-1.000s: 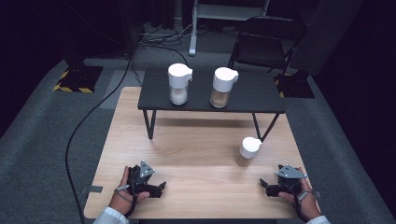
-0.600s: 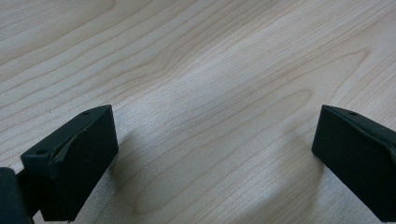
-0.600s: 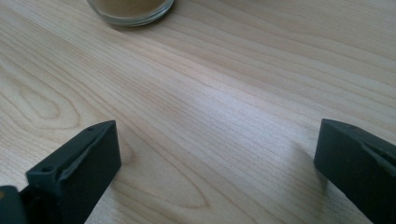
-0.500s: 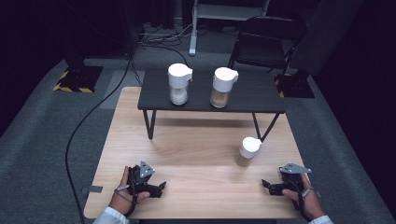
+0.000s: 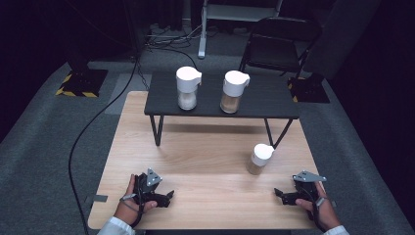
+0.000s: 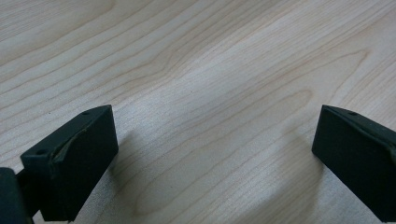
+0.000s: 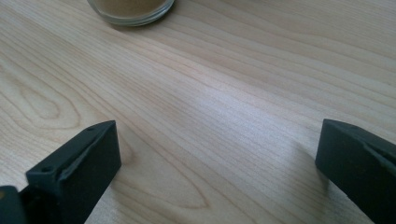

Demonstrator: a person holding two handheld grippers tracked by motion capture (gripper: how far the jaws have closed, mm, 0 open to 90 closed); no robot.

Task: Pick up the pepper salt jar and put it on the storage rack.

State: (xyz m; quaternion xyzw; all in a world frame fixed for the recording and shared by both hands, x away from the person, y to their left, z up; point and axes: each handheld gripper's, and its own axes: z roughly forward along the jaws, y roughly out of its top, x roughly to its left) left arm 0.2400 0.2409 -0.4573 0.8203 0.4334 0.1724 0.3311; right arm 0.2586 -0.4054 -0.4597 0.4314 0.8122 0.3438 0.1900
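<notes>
Both hand-held grippers rest low on the table (image 5: 205, 147), near its front edge, and neither has hold of anything. The right hand-held gripper (image 5: 283, 196) has just been opening its jaws; they stand wide apart with only bare wood between them. The left hand-held gripper (image 5: 165, 197) is also wide open, with nothing but wood grain between its jaws.

The nearest thing to the work is a small jar (image 5: 259, 159) with a white lid and tan powder inside. It stands upright just ahead of the right hand-held gripper and a little to its inner side, apart from the jaws — in the right gripper view its glass base (image 7: 130, 9) shows at the top edge, well clear of both jaws.

Farther ahead of both hand-held grippers a black shelf (image 5: 274, 98) on thin legs stands on the table, carrying two taller jars, one with white contents (image 5: 187, 88) and one with tan contents (image 5: 233, 91).

As a judgement: the small jar is not gripped and is not on the shelf with the other two, so the handling looks barely begun. Reaching, closing on the jar and carrying it all seem left to do.
</notes>
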